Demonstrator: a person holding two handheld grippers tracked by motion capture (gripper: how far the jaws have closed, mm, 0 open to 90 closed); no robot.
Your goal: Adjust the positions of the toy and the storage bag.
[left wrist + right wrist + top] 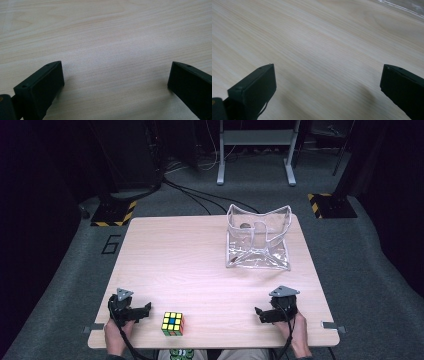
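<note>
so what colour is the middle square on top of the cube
Blue, ringed by yellow squares, on the cube; clearest in the high view.

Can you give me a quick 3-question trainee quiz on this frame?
1. True or false: the left gripper holds the puzzle cube.
2. Which gripper is nearer the cube?
A. left
B. right
3. Fill in: the clear plastic container sits on the far ____ part of the table.

Key:
1. False; its jaws stand wide apart over bare wood.
2. A; the right gripper is across the table's near edge.
3. right
</note>
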